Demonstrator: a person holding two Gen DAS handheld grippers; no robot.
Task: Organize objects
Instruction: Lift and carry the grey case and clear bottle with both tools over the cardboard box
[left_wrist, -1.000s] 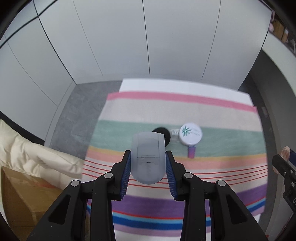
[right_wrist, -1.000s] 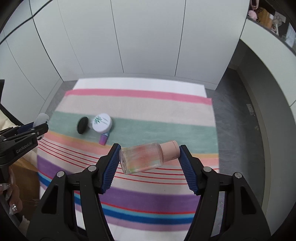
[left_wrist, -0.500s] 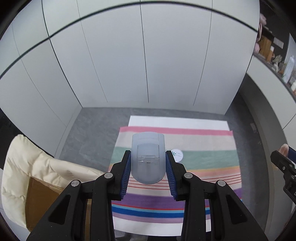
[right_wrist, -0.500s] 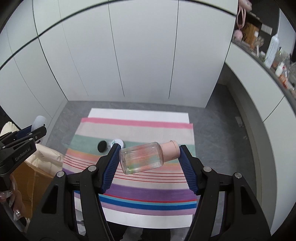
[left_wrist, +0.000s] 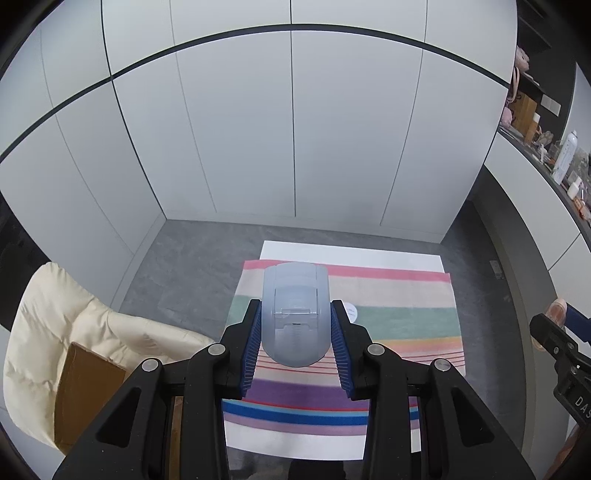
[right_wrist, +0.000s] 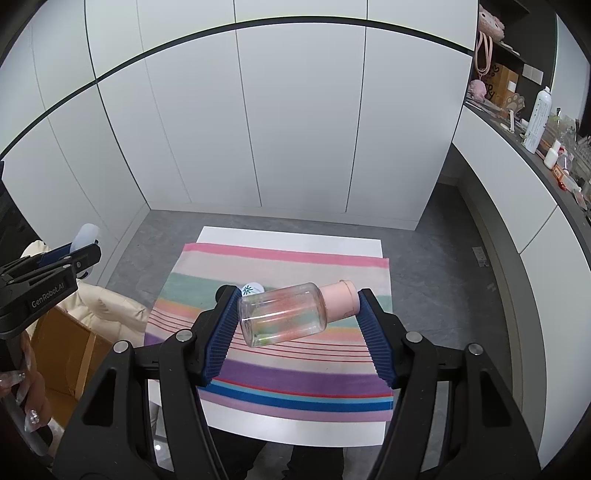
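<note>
My left gripper (left_wrist: 295, 325) is shut on a pale grey-blue flip-top container (left_wrist: 294, 314), held high above the striped cloth (left_wrist: 406, 321). In the right wrist view, my right gripper (right_wrist: 297, 314) is shut on a clear bottle with a pink cap (right_wrist: 291, 314), lying sideways between the blue pads, cap toward the right finger. A white round jar lid with a green logo (right_wrist: 252, 289) lies far below on the cloth's green stripe, partly hidden behind the left finger and the bottle. The left gripper (right_wrist: 83, 251) shows at the left edge of the right wrist view.
The striped cloth (right_wrist: 295, 373) lies on a white board on a grey floor. A cream cushion (left_wrist: 74, 325) and a cardboard box (left_wrist: 85, 391) sit at the left. White cabinet doors stand behind. A cluttered counter (right_wrist: 546, 140) runs along the right. A person's hand (right_wrist: 22, 387) holds the left gripper.
Both grippers have risen well above the cloth with their objects still held, so the cloth and the items on it look much smaller and more of the room shows.
</note>
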